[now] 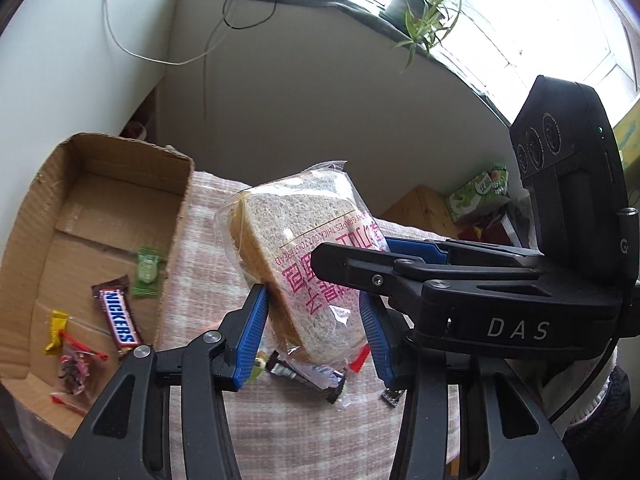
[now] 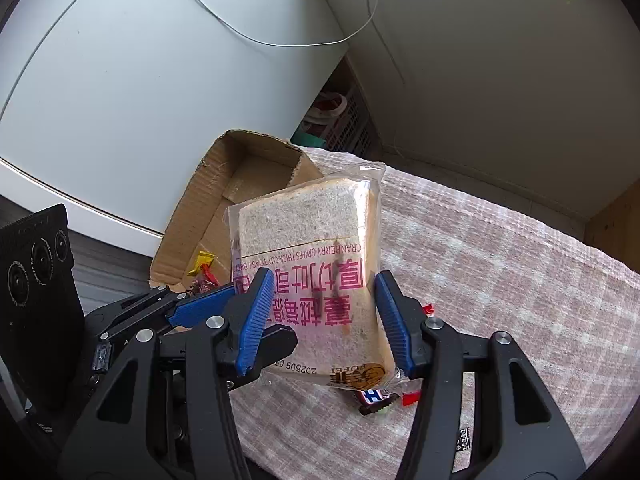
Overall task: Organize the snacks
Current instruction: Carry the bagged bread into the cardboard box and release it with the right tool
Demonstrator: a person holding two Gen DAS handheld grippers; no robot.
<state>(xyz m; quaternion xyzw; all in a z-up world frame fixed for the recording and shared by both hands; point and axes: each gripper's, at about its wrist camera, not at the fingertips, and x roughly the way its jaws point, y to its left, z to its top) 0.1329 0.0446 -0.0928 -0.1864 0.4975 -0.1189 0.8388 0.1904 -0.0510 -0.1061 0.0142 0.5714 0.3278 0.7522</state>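
- Left wrist view: the left gripper (image 1: 316, 332) was about half open, and its blue pads pressed on the two faces of the bread packet (image 1: 304, 264), near the lower end. The packet was in the air above the checked cloth (image 1: 208, 280), tilted, just to the right of the cardboard box (image 1: 24, 248).
- In this view the right gripper (image 1: 356, 258) came in from the right side and its fingers also met the packet, at the printed part. So both grippers had hold of the same packet.
- The box floor was well visible here: a Snickers bar (image 1: 117, 315), a green candy (image 1: 147, 271), a yellow candy (image 1: 56, 330) and a small clear bag with red ties (image 1: 74, 364) already lay inside. I judged the task as partly done; the bread was still to be put in.
- Under the packet some small wrapped snacks (image 1: 308, 380) still lay on the cloth, so more items were left after the bread.
- Right wrist view: the right gripper (image 2: 320, 316) was about half open, with its pads on the two edges of the bread packet (image 2: 308, 256). The left gripper (image 2: 192, 308) reached in from the left.
- This view showed the flat printed face of the packet and its date stamp, which the other view did not show. On the other hand, the packet hid most of the cardboard box (image 2: 192, 208); only a yellow candy (image 2: 202, 262) and a piece with red ties were seen.
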